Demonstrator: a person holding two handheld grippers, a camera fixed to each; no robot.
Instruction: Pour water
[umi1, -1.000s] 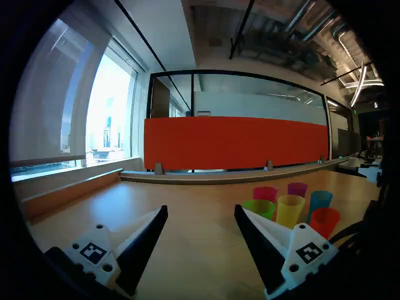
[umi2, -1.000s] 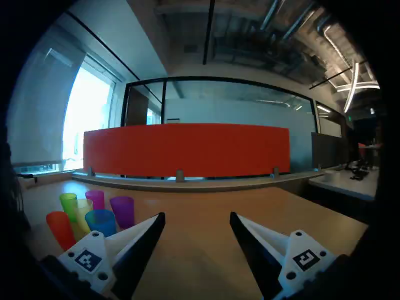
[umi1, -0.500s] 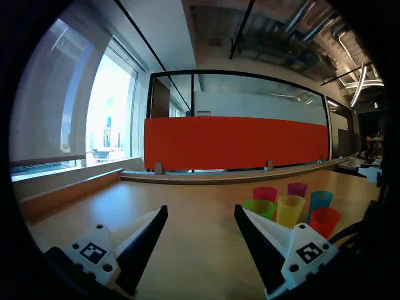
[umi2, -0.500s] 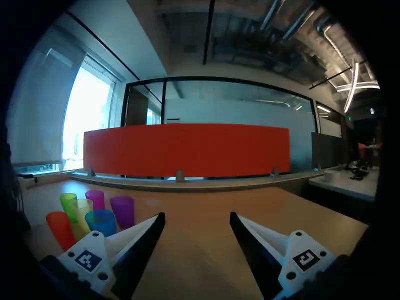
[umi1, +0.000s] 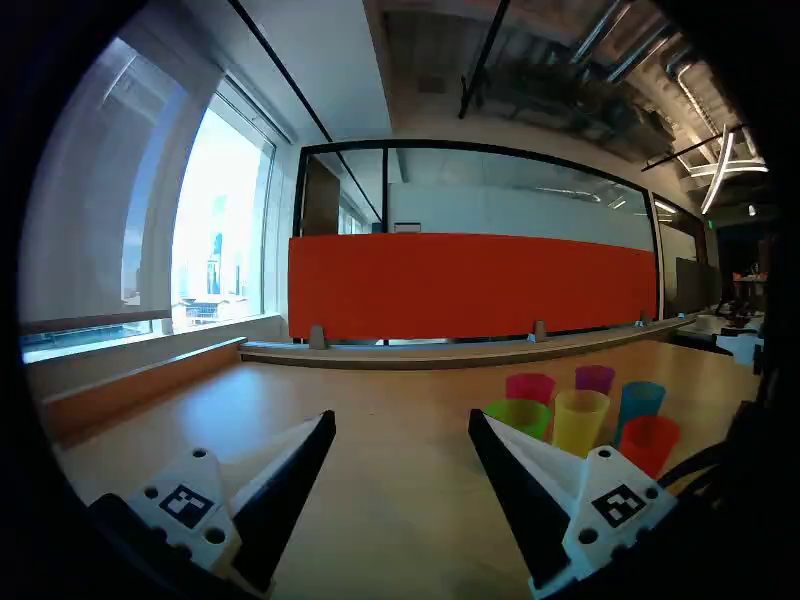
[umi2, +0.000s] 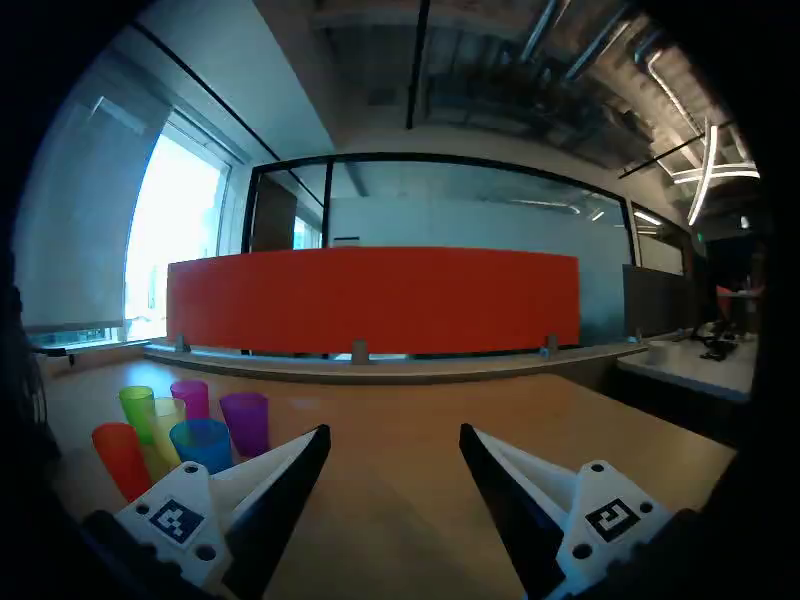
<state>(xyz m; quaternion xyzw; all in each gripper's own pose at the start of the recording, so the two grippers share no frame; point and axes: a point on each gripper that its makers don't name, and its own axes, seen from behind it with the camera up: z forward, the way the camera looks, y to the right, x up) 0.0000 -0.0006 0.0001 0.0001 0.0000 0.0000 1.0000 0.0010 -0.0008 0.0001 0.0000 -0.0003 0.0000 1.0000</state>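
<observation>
Several coloured plastic cups stand in a cluster on the wooden table. In the left gripper view they sit to the right: a green cup (umi1: 520, 415), a yellow cup (umi1: 580, 420), a pink cup (umi1: 530, 387), a purple cup (umi1: 595, 378), a blue cup (umi1: 640, 400) and an orange cup (umi1: 650, 443). My left gripper (umi1: 400, 430) is open above the table, with nothing between its fingers. In the right gripper view the cups stand at the left, among them the blue cup (umi2: 202, 443), the purple cup (umi2: 245, 421) and the orange cup (umi2: 120, 458). My right gripper (umi2: 392, 440) is open and holds nothing.
The wooden table (umi1: 400, 500) stretches ahead to a low orange partition (umi1: 470, 285) at its far edge. A bright window (umi1: 215, 240) and a wooden ledge (umi1: 140, 385) run along the left. Another desk (umi2: 690, 365) with items stands off to the right.
</observation>
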